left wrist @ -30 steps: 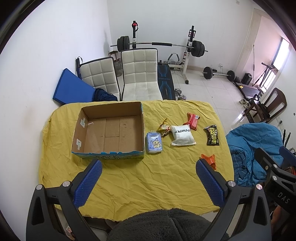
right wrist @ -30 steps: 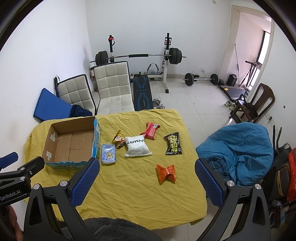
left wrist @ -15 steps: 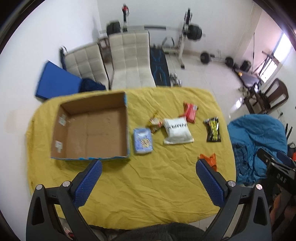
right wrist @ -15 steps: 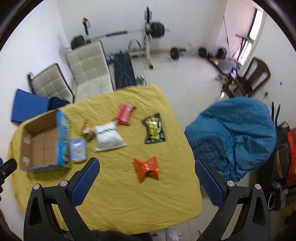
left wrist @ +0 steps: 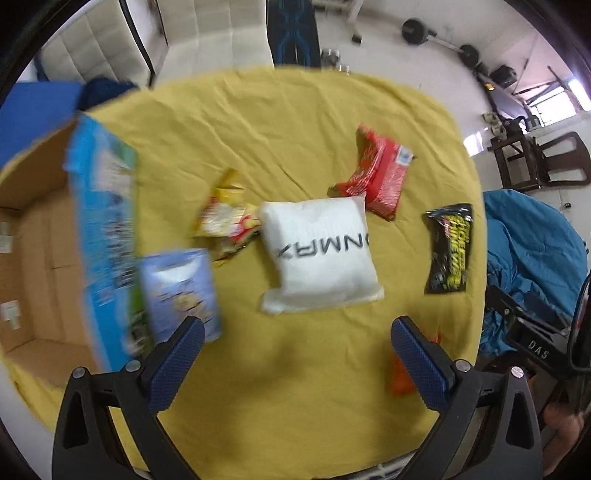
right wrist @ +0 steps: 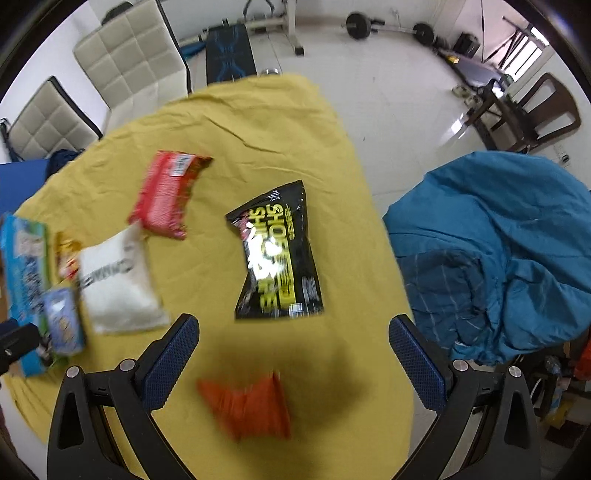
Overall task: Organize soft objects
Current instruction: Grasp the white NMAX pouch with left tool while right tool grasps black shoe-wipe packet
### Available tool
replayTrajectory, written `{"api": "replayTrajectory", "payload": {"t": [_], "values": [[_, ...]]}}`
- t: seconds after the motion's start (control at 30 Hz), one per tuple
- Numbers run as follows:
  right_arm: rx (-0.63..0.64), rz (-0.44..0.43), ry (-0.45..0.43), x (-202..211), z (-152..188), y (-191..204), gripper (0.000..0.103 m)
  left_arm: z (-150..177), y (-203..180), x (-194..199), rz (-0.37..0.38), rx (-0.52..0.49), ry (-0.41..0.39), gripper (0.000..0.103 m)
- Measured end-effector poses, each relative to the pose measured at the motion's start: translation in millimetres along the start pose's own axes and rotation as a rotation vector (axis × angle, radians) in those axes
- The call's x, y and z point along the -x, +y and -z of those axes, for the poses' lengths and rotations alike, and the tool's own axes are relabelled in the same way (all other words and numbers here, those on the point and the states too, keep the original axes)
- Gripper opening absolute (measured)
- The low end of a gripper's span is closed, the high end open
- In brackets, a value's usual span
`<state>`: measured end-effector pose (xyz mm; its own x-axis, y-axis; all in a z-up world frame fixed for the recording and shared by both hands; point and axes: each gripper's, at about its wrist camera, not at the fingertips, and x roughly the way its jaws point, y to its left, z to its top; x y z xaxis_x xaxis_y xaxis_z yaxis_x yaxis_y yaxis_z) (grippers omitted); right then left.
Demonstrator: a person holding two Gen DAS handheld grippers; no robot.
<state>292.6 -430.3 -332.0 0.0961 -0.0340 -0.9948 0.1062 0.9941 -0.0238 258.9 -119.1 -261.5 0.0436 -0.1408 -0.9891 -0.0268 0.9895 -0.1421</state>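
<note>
Soft packets lie on a yellow-covered table [left wrist: 295, 122]. In the left wrist view I see a white pillow pack [left wrist: 319, 254], a yellow snack bag [left wrist: 227, 221], a light blue packet [left wrist: 179, 291], a red packet [left wrist: 380, 177] and a black-and-yellow packet [left wrist: 448, 249]. An open cardboard box [left wrist: 40, 266] stands at the left. My left gripper [left wrist: 295, 360] is open above the cloth just in front of the white pack. My right gripper [right wrist: 293, 362] is open above an orange packet [right wrist: 251, 406], with the black-and-yellow packet [right wrist: 279, 258] just beyond.
A blue beanbag [right wrist: 498, 251] sits right of the table. Two white padded chairs [right wrist: 125, 59] stand behind it, with weight equipment [right wrist: 388, 27] on the floor further back. A dark wooden chair [right wrist: 532, 110] is at the far right.
Both grippers have dropped and moved forward over the table, so the packets look much larger. The left one has closed in on the white pack, the right one on the orange packet.
</note>
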Motion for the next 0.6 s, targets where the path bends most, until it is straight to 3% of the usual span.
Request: {"api": "replayTrajectory", "payload": {"t": [0.17, 0.27, 0.5, 0.6], "values": [[-0.024, -0.009, 0.084, -57, -26, 0, 0.103, -40, -9, -76, 0.055, 0.063, 0.140, 0.103], [-0.040, -0.017, 0.110, -78, -36, -1, 0.103, -49, -16, -100, 0.067, 0.072, 0.189, 0.103], [-0.083, -0.031, 0.153, -104, -48, -6, 0.098, -61, -29, -129, 0.027, 0.055, 0.229, 0.103], [-0.082, -0.018, 0.170, -109, -47, -6, 0.090, -61, -29, -140, 0.011, 0.048, 0.226, 0.095]]}}
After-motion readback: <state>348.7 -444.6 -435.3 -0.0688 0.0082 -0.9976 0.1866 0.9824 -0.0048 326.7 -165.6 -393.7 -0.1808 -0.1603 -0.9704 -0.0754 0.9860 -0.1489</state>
